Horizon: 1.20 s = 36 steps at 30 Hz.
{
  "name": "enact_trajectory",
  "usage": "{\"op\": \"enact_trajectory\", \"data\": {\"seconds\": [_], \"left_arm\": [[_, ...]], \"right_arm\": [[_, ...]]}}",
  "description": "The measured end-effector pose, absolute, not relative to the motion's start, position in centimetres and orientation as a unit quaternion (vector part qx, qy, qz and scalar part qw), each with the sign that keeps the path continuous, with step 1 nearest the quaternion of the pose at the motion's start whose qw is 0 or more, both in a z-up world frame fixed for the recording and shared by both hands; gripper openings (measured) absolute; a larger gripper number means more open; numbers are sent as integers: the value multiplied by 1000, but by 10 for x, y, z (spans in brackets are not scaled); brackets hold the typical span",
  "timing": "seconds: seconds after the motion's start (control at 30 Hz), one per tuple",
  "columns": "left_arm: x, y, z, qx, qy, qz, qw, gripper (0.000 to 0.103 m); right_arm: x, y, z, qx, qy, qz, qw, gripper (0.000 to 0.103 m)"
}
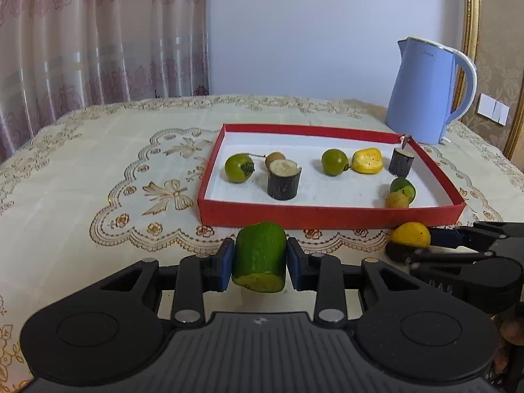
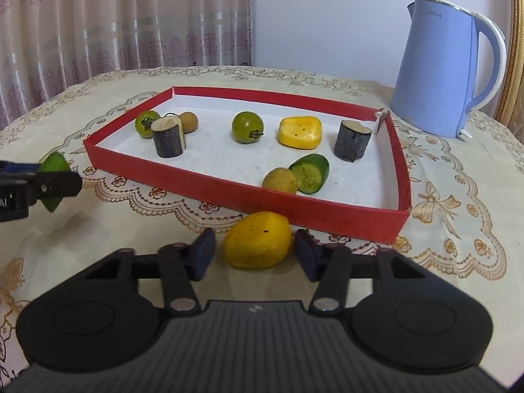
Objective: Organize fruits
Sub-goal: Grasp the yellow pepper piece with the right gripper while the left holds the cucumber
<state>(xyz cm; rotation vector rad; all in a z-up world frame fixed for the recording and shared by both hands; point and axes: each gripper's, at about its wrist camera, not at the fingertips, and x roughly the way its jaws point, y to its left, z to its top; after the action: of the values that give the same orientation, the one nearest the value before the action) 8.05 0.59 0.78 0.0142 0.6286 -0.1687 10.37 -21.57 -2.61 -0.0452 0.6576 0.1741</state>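
Observation:
My left gripper (image 1: pixel 260 257) is shut on a green cucumber chunk (image 1: pixel 259 255), held just above the tablecloth in front of the red tray (image 1: pixel 327 217). My right gripper (image 2: pixel 255 252) is open around a yellow fruit (image 2: pixel 257 240) lying on the cloth at the tray's near wall (image 2: pixel 249 195); the pads do not touch it. The tray holds two green round fruits (image 2: pixel 247 126), two dark cut cylinders (image 2: pixel 168 137), a yellow chunk (image 2: pixel 299 132), a cucumber slice (image 2: pixel 310 173) and two small brown fruits (image 2: pixel 280 180).
A blue electric kettle (image 2: pixel 442 68) stands behind the tray's right corner. The table has a cream embroidered cloth (image 1: pixel 98 163). Curtains hang behind at left. The left gripper shows at the left edge of the right wrist view (image 2: pixel 36 183).

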Motion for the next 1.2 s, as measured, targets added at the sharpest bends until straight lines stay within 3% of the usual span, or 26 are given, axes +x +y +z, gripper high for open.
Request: {"op": "enact_trajectory", "data": {"seconds": [0.83, 0.87, 0.9, 0.97, 1.2], "left_arm": [[78, 8, 2, 43, 307, -68, 948, 34], [78, 12, -1, 43, 308, -70, 948, 41], [76, 18, -2, 39, 305, -71, 949, 56], [74, 25, -3, 37, 299, -71, 951, 69], [65, 30, -6, 49, 287, -120, 949, 69]], "right_arm": [[55, -241, 13, -4, 242, 90, 966, 40], [55, -243, 13, -2, 242, 89, 966, 40], [56, -244, 12, 2, 243, 89, 966, 40], [57, -246, 10, 10, 243, 88, 966, 40], [62, -241, 7, 10, 244, 98, 965, 40]]}}
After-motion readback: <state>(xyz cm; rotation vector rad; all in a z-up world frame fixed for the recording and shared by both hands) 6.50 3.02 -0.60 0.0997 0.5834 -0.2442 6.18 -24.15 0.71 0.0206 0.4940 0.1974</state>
